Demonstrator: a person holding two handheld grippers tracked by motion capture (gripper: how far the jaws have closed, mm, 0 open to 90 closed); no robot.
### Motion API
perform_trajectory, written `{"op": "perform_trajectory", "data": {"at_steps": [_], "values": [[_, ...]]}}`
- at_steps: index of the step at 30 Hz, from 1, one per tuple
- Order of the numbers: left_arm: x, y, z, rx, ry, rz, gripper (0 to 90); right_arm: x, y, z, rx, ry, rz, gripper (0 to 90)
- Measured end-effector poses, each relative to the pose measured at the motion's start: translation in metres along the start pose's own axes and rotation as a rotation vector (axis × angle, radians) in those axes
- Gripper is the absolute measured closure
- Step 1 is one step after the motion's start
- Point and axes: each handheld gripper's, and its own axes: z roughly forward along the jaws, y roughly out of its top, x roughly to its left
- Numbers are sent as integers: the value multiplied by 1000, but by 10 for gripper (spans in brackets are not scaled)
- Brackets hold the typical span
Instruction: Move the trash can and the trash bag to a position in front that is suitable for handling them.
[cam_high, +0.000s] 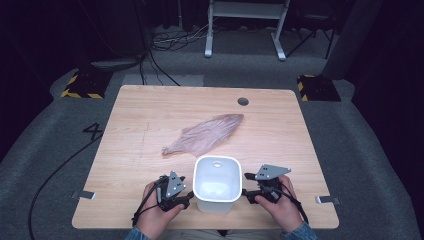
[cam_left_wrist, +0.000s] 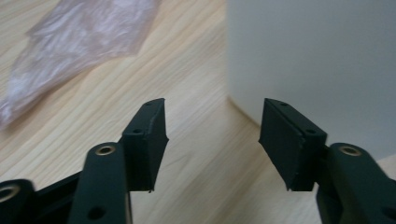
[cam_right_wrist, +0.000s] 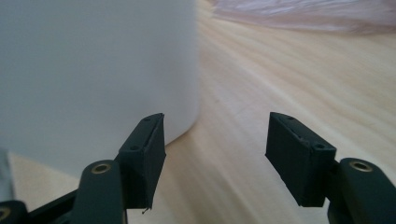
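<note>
A white, open-topped plastic bin (cam_high: 217, 182) stands upright near the table's front edge, between my two grippers. My left gripper (cam_high: 188, 199) sits low just left of the bin; its jaws are open on bare wood (cam_left_wrist: 215, 114), and the bin's wall (cam_left_wrist: 317, 60) lies just beyond the right jaw. My right gripper (cam_high: 247, 188) rests just right of the bin, jaws open with nothing between them (cam_right_wrist: 217, 123); the bin's rounded corner (cam_right_wrist: 93, 70) is beyond the left jaw. A crumpled, translucent pinkish plastic bag (cam_high: 205, 134) lies flat behind the bin, also visible as the bag (cam_left_wrist: 79, 42) and the bag (cam_right_wrist: 308, 14).
The light wooden table (cam_high: 135, 115) has a round cable hole (cam_high: 243, 101) near its far edge. Grey carpet surrounds it, with cables and a white desk frame (cam_high: 245, 20) beyond. Bare wood lies left and right of the bag.
</note>
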Motion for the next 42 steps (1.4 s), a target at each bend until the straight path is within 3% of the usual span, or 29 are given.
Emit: {"op": "perform_trajectory", "data": {"at_steps": [5, 10, 15, 19, 27, 35, 36, 40, 42], "values": [[14, -12, -7, 1, 21, -30, 357, -22, 21, 3, 19, -15, -30, 381], [25, -26, -16, 3, 51, -59, 350, -43, 44, 15, -4, -26, -63, 367], [29, -33, -26, -12, 74, -77, 345, -62, 59, 35, -7, -55, -37, 358], [31, -41, -34, -10, 95, -90, 344, -70, 73, 52, 2, -51, -71, 350], [31, -55, -47, -14, 122, -136, 344, -87, 98, 80, 18, -42, -73, 334], [33, -67, -57, -15, 150, -163, 344, -101, 115, 109, 21, -77, -89, 352], [33, -69, -57, -8, 148, -163, 344, -100, 116, 114, 30, -97, -98, 350], [30, -73, -56, 7, 140, -162, 344, -99, 120, 133, 67, -96, -120, 344], [30, -74, -57, 6, 139, -161, 344, -100, 119, 143, 95, -111, -98, 346]]}}
